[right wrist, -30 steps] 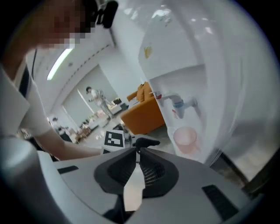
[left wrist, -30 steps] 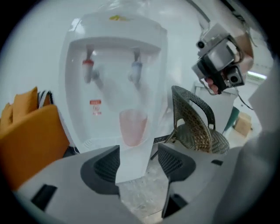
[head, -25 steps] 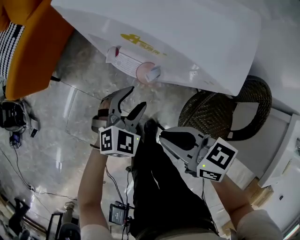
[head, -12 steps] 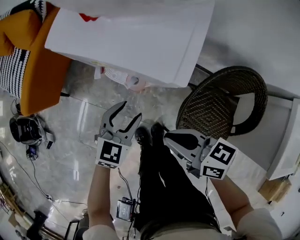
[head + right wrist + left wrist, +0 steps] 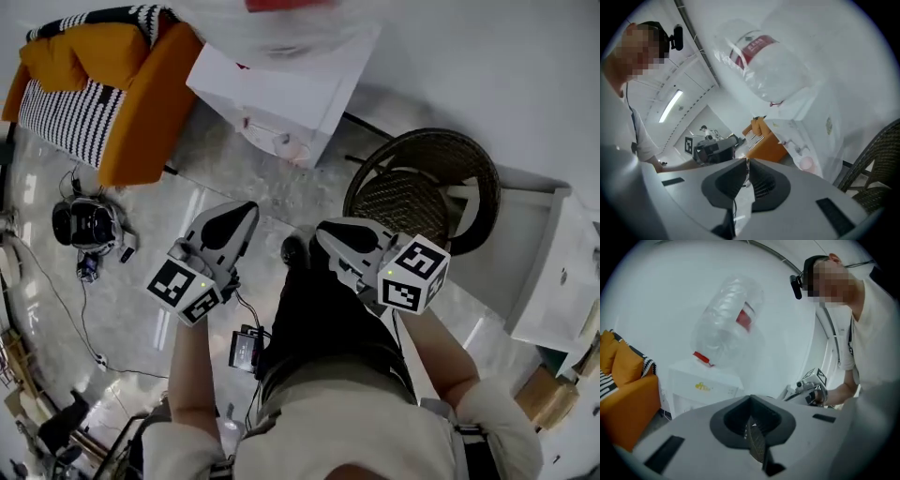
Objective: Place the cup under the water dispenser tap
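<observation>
While both grippers hang in the air in front of the person's body, neither holds anything. We see the left gripper [image 5: 246, 210] with jaws that have just closed: pads together, nothing between. The right gripper [image 5: 325, 231] has just been closing too; its jaws meet at the tips, empty.

The pink cup [image 5: 285, 143] is well ahead of both grippers, roughly between the lines they point along. It is at the front of the white water dispenser [image 5: 291, 98]. It seems to sit in the recess under the taps, but it's small and we can't be sure.

A clear water bottle [image 5: 726, 317] with a red label stands on top of the dispenser, above and ahead of the left gripper. An orange sofa [image 5: 141, 103] is ahead and to the left of the left gripper. A dark wicker chair [image 5: 403, 202] is just ahead and right of the right gripper. A black device [image 5: 86, 225] with cables lies on the floor [image 5: 122, 300], left of the left gripper.
</observation>
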`<state>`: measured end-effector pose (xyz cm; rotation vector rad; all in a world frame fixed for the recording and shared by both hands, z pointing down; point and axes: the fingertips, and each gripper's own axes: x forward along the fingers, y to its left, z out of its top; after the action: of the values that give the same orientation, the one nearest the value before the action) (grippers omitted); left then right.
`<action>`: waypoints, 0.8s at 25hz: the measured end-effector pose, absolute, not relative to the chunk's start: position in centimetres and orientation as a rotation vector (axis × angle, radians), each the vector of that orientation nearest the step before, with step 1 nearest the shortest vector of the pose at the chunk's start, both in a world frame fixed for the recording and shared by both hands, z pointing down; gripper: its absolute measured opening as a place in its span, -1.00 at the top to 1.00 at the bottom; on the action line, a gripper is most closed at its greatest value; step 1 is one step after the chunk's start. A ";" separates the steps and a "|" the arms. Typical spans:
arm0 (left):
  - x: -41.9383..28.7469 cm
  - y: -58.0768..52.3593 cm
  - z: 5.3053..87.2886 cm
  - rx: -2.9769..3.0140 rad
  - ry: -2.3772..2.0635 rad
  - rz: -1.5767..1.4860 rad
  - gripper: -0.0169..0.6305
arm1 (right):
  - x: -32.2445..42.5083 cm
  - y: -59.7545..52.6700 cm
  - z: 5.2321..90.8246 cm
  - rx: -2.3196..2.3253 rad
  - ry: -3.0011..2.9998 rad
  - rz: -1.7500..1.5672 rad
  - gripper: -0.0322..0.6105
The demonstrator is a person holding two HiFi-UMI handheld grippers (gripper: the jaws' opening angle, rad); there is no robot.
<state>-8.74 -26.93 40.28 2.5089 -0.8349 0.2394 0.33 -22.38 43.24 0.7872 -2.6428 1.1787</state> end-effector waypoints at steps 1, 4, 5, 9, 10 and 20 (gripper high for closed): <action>-9.2 -26.0 39.0 2.510 -0.839 0.239 0.77 | -0.5 -21.4 42.1 0.741 -2.651 1.179 0.78; -10.7 -24.9 35.5 2.553 -0.877 0.269 0.77 | -2.6 -20.3 38.6 0.633 -2.700 1.143 0.78; -11.2 -24.5 34.3 2.568 -0.905 0.289 0.77 | -3.3 -20.1 37.2 0.605 -2.716 1.139 0.78; -14.4 -21.6 31.5 2.540 -1.025 0.289 0.77 | -7.1 -18.2 34.4 0.531 -2.695 1.164 0.79; -15.0 -20.7 31.2 2.531 -1.041 0.280 0.77 | -8.0 -17.2 33.9 0.510 -2.694 1.146 0.79; -20.2 -13.8 31.4 2.546 -1.099 0.345 0.77 | -13.6 -8.2 31.9 0.357 -2.681 1.067 0.79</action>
<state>-20.19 -13.80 31.35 2.5465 -1.0985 0.3455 -13.65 -8.24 31.92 0.3569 -2.6806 1.0670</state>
